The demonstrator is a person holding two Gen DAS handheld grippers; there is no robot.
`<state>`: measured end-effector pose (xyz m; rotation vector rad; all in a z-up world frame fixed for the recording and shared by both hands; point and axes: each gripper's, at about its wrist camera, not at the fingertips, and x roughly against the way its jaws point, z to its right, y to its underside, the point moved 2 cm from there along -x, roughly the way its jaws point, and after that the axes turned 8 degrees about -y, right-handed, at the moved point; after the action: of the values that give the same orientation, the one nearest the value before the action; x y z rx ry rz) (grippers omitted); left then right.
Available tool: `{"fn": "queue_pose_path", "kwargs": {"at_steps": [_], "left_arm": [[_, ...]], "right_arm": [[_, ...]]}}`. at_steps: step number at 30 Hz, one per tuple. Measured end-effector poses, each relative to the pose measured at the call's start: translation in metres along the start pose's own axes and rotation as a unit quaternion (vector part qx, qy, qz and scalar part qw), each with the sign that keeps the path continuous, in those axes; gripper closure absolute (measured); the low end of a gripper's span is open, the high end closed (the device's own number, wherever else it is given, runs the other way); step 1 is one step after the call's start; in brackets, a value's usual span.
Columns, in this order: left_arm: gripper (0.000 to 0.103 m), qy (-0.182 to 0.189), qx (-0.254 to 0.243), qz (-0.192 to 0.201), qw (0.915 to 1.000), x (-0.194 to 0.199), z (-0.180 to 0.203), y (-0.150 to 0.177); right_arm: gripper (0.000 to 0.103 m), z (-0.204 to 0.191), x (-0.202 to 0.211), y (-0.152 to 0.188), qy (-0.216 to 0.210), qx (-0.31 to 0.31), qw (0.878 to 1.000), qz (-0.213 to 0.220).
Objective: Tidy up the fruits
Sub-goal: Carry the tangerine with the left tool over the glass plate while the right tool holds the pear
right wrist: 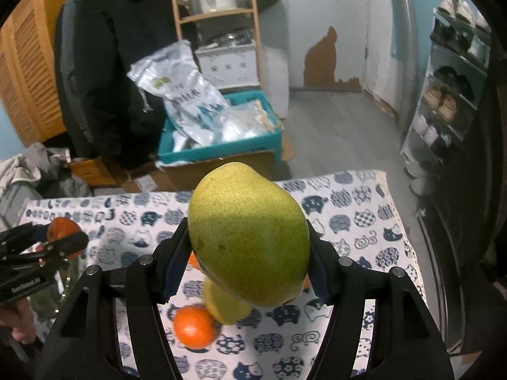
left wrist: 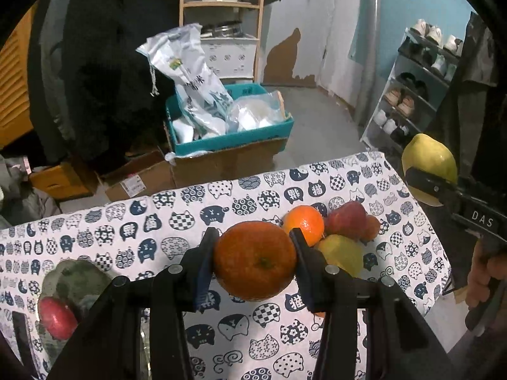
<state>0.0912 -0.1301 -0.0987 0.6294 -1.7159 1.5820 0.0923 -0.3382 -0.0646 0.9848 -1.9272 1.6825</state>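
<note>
My left gripper (left wrist: 255, 255) is shut on a large orange (left wrist: 255, 261) and holds it above the cat-print tablecloth (left wrist: 126, 221). My right gripper (right wrist: 248, 247) is shut on a green pear (right wrist: 250, 237), held high over the table; it also shows in the left wrist view (left wrist: 427, 161). On the cloth lie a small orange (left wrist: 304, 223), a red apple (left wrist: 348, 218) and a yellow-green pear (left wrist: 343, 255). A glass dish (left wrist: 73, 280) at the left holds a red apple (left wrist: 57, 316). In the right wrist view an orange (right wrist: 193, 326) and a pear (right wrist: 226, 307) lie below the held pear.
Beyond the table's far edge stand a teal box with plastic bags (left wrist: 228, 120), cardboard boxes (left wrist: 139, 180), a wooden shelf (left wrist: 221, 3) and a shoe rack (left wrist: 418, 85). A dark coat (left wrist: 104, 63) hangs at the left.
</note>
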Motion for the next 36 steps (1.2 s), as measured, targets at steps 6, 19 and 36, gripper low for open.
{"fn": "queue_pose_path", "kwargs": {"at_steps": [6,19,36], "left_arm": [[0.057,-0.004,0.014,0.012,0.9998,0.020,-0.018,0.002],[0.057,-0.025,0.042,0.030,0.9984,0.054,-0.065,0.015],[0.057,-0.079,0.101,0.023,0.9915,0.072,-0.156,0.049]], "right_arm": [[0.037,-0.029,0.011,-0.005,-0.023,0.015,1.000,0.015],[0.037,-0.094,0.018,-0.010,-0.063,0.052,0.996,0.024],[0.037,-0.200,-0.017,-0.009,-0.137,0.110,0.984,-0.011]]}}
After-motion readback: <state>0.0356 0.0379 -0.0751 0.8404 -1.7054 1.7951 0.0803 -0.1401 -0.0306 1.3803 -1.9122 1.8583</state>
